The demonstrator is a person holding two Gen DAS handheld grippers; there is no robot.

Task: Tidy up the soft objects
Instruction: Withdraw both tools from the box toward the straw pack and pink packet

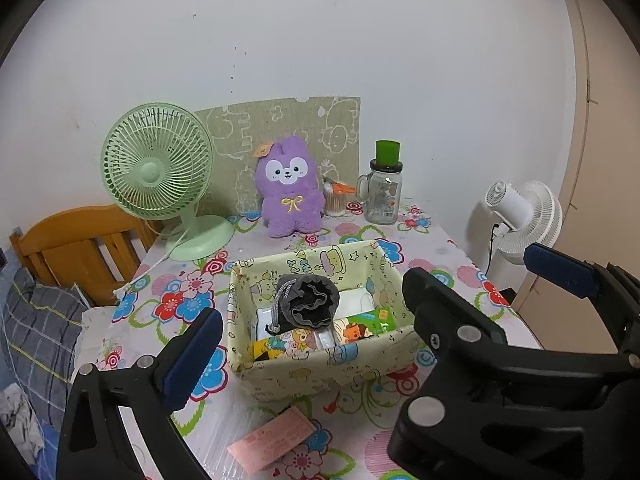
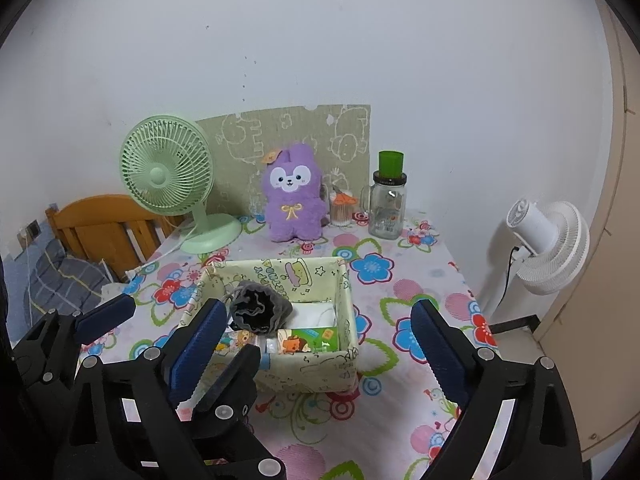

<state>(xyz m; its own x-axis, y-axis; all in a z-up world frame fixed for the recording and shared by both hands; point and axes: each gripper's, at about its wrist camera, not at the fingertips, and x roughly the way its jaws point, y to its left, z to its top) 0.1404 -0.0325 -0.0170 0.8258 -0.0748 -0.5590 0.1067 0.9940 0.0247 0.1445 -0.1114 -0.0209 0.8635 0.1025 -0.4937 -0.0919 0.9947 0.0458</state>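
One floral-clothed table (image 2: 420,280) carries two soft things; one purple plush rabbit (image 2: 294,204) sits at the back, not yet stowed, and one grey drawstring pouch (image 2: 260,310) lies inside the single fabric box (image 2: 320,372); next, I judge, a reach past the box to the rabbit; left gripper (image 1: 312,322) and right gripper (image 2: 320,338) both hold fingers apart, empty.

Home bedroom: wooden bed frame (image 1: 76,248), floral tablecloth (image 1: 192,292), plush (image 1: 290,188).

A grey velvet drawstring pouch (image 1: 308,300) (image 2: 260,310) lies mouth-open inside the pale yellow cartoon-print fabric box (image 1: 320,364) (image 2: 312,372); a purple plush bunny (image 1: 290,188) (image 2: 295,196) sits upright behind.
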